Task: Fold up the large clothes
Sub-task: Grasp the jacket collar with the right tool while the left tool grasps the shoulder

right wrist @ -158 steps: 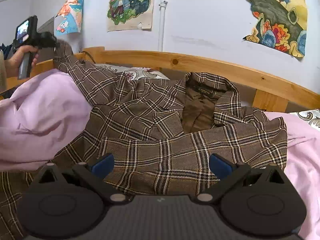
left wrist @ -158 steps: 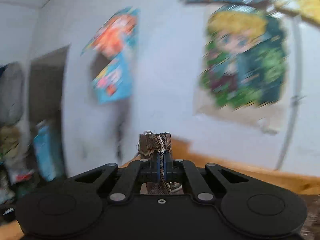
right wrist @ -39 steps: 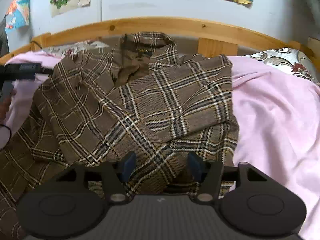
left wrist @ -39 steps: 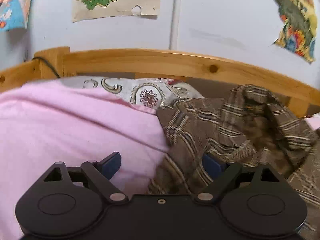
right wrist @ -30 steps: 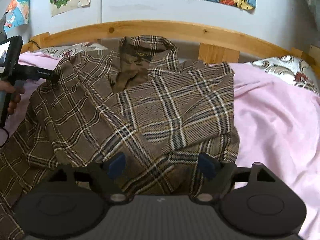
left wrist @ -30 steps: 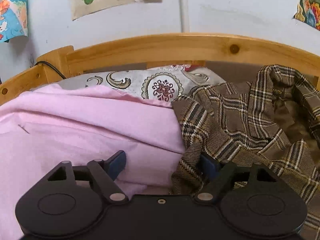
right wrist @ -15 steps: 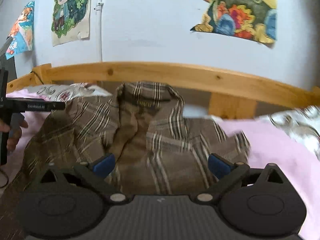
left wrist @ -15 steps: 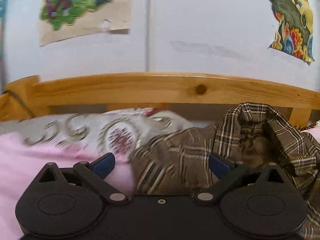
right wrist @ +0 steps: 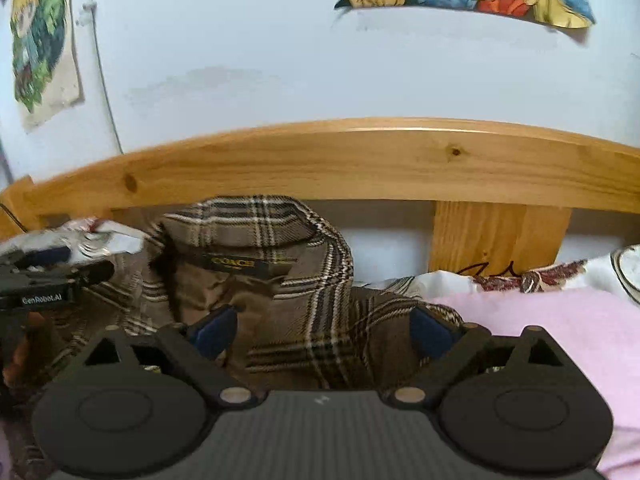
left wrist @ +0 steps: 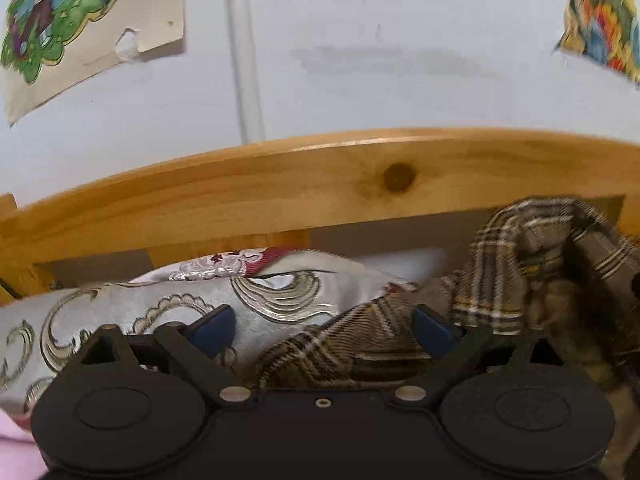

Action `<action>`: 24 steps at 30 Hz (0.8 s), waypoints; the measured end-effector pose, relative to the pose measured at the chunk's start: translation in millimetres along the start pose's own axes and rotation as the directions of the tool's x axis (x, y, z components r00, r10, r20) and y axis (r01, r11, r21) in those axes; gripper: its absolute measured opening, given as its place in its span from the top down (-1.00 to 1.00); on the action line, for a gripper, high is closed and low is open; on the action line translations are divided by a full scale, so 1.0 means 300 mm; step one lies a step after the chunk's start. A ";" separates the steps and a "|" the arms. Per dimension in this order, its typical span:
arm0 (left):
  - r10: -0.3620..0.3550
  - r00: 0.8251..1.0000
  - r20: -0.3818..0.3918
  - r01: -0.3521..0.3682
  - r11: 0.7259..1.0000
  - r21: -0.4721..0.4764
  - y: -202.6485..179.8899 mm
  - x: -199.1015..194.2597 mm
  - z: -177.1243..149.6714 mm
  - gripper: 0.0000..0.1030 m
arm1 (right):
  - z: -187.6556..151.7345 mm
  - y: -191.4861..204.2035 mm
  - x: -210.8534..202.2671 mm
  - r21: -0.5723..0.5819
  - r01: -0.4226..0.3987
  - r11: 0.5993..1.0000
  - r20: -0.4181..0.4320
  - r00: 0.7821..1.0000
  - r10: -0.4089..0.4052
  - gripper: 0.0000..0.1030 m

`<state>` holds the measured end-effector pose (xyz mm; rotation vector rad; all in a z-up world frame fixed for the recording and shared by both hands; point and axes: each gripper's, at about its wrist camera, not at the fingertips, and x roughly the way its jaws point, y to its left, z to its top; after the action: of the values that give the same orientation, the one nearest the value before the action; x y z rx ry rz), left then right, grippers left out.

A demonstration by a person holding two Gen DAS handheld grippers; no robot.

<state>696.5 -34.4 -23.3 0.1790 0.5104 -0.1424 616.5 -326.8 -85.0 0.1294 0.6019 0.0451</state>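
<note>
My left gripper (left wrist: 318, 326) and my right gripper (right wrist: 320, 326) both point at the collar end of the brown plaid wool jacket (right wrist: 304, 300), which lies on the pink bedsheet (right wrist: 540, 320) at the far side of the bed, against the curved pine headboard (right wrist: 360, 160).

Both pairs of jaws are spread wide and are just now closing a little. Plaid cloth shows between the blue fingertips (left wrist: 210, 326) of the left gripper and likewise between those of the right, but neither pair presses on it. Nothing is held.

The left gripper is at the jacket's left shoulder, beside the white patterned pillow (left wrist: 160, 312); the right is at the collar and right shoulder, its label showing.

My judgement: the step in hand is the reach for the shoulders, ahead of a lengthwise fold.

The next move calls for lowering both grippers onto the shoulder seams, pinching all the cloth layers there, and keeping the two grips level so the collar does not skew. The pillow must stay out of the left pinch.
</note>
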 end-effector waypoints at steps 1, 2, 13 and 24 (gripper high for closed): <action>0.008 1.000 -0.019 -0.008 1.000 -0.006 0.000 0.014 0.004 -0.66 | 0.000 0.005 0.014 -0.007 0.017 1.000 -0.003 1.000 -0.017 -0.75; 0.011 1.000 -0.028 -0.011 1.000 -0.014 0.001 0.020 0.007 -0.55 | -0.003 0.008 0.024 -0.010 0.031 0.999 -0.007 1.000 -0.031 -0.66; -0.024 1.000 0.003 0.024 0.999 -0.041 -0.020 -0.040 -0.020 0.71 | 0.003 0.002 0.021 0.045 0.050 0.998 0.038 0.998 -0.052 0.94; -0.099 0.982 0.159 0.111 0.992 -0.068 0.015 -0.315 -0.044 0.75 | -0.017 0.017 -0.253 -0.069 -0.012 0.998 0.185 0.983 0.024 0.96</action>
<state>609.4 -18.6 12.9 0.0656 0.3691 -0.2375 551.1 -327.4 -46.0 0.0727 0.4126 0.0702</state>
